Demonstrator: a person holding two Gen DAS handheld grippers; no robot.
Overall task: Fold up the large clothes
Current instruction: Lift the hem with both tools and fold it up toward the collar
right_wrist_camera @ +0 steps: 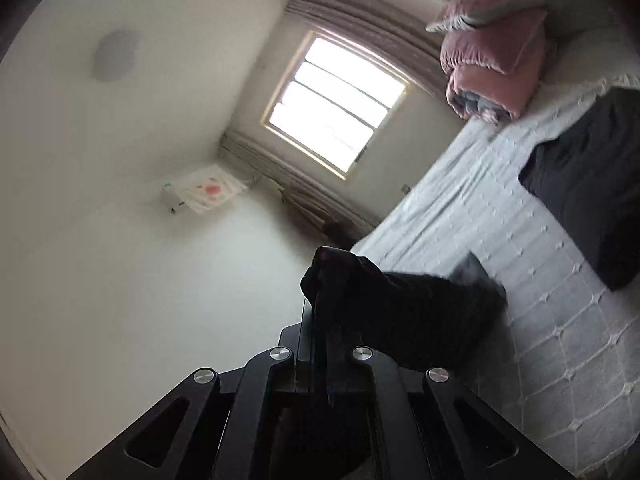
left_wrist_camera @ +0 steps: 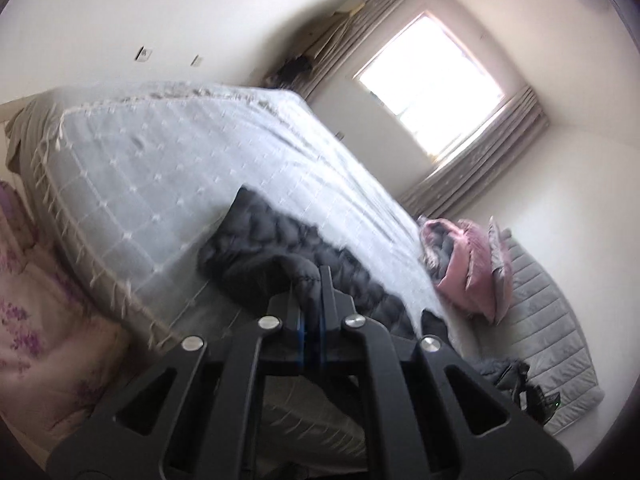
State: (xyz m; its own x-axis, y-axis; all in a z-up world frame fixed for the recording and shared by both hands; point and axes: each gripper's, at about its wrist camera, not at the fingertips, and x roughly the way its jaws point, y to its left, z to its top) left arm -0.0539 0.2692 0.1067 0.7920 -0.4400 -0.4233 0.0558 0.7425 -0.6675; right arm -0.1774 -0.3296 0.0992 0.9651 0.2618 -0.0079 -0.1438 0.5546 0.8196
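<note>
Left gripper point(left_wrist_camera: 311, 280) sits with its jaws pinched together on the dark quilted jacket point(left_wrist_camera: 304, 252) — a stitched edge of the fabric shows between the blue-lined fingers. From there the jacket trails away over the near edge of the bed point(left_wrist_camera: 168, 168), its puffy black panels lying on the pale grey tufted bedspread. Right gripper point(right_wrist_camera: 320, 304) is likewise clamped, dark cloth point(right_wrist_camera: 400, 312) bunched over and around the fingertips and hanging off toward the bed (whether this is another part of the same jacket cannot be told from this view alone, though the colour matches). Both views are tilted and somewhat blurred. A second dark item point(right_wrist_camera: 592, 184) lies flat on the bedspread farther along in the right wrist view, well apart from the held cloth. Pink folded quilts point(left_wrist_camera: 468, 264) are stacked at the bed's far end, against a grey padded headboard point(left_wrist_camera: 552, 320). Bright window point(left_wrist_camera: 432, 84) with grey curtains on the far wall. Floral pink fabric point(left_wrist_camera: 44, 308) lies beside the bed in the left view.
</note>
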